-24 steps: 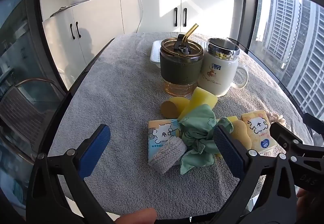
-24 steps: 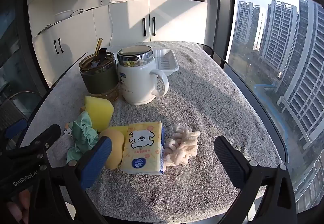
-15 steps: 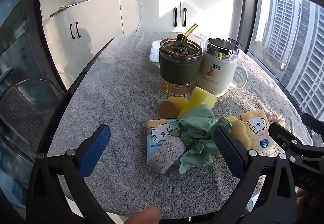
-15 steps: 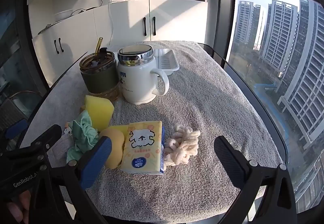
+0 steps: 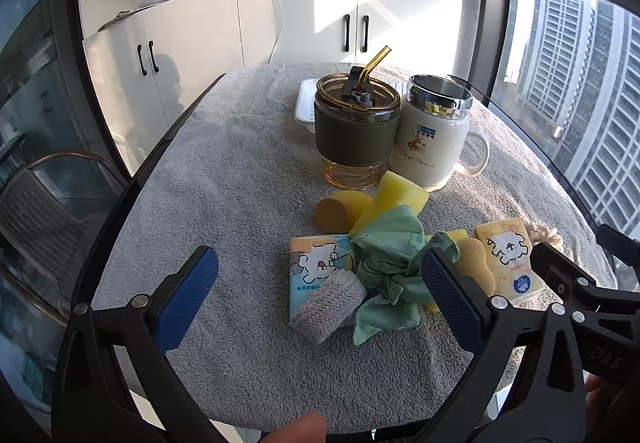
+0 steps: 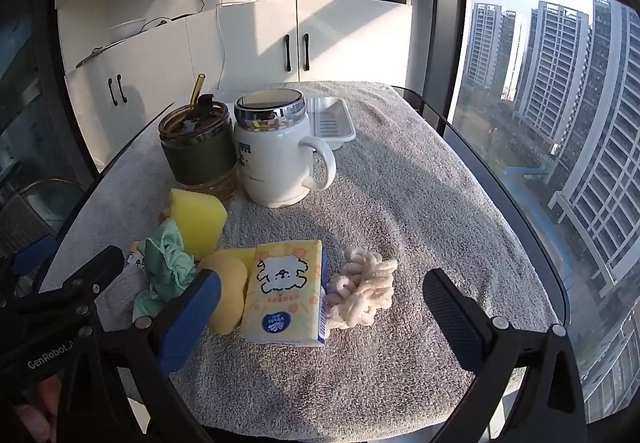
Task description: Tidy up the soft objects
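Soft things lie in a heap on the grey towel-covered table (image 5: 224, 179): a green cloth (image 5: 390, 263), a grey knitted roll (image 5: 328, 305), a blue tissue pack (image 5: 316, 267), yellow sponges (image 5: 400, 197), a yellow tissue pack (image 6: 286, 295) and a cream knitted scrunchie (image 6: 362, 293). My left gripper (image 5: 320, 299) is open and empty, low over the table's near edge, its jaws either side of the roll and cloth. My right gripper (image 6: 320, 315) is open and empty, with the yellow pack and scrunchie between its jaws.
A green tumbler with a straw (image 5: 356, 131) and a white lidded mug (image 5: 430, 141) stand behind the heap. A white tray (image 6: 332, 119) lies behind them. White cabinets (image 6: 256, 43) stand beyond the table, a large window (image 6: 560, 103) on the right.
Both grippers have stayed open and almost still. The view has shifted only very slightly; no object has moved.
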Demonstrator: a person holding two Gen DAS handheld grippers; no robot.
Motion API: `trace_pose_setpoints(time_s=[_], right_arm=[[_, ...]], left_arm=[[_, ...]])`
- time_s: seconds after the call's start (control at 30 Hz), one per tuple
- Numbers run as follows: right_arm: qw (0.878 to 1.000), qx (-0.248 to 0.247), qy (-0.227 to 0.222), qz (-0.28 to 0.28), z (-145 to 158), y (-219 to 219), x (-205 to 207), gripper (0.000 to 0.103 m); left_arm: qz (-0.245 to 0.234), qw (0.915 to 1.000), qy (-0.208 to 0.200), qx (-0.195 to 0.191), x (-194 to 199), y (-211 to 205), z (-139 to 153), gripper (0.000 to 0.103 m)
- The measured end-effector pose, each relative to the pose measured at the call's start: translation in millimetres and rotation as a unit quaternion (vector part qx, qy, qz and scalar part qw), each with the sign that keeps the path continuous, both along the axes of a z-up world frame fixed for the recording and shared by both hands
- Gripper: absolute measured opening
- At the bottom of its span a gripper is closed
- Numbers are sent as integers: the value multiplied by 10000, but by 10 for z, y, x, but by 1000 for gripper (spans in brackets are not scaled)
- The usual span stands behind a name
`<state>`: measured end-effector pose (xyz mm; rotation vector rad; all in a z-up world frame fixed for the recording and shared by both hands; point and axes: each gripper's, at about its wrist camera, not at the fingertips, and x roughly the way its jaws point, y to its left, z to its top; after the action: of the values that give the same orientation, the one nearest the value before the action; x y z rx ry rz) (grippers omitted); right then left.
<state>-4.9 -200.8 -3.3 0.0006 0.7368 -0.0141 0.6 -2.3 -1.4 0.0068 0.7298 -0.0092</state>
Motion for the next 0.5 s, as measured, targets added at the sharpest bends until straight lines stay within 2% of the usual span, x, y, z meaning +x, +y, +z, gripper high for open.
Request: trace_pose_setpoints(time_s=[0.5], right_arm=[[10000, -5, 14, 14, 4, -2, 0, 103]], left_arm=[[-50, 10000, -13, -66, -5, 13, 18, 103]])
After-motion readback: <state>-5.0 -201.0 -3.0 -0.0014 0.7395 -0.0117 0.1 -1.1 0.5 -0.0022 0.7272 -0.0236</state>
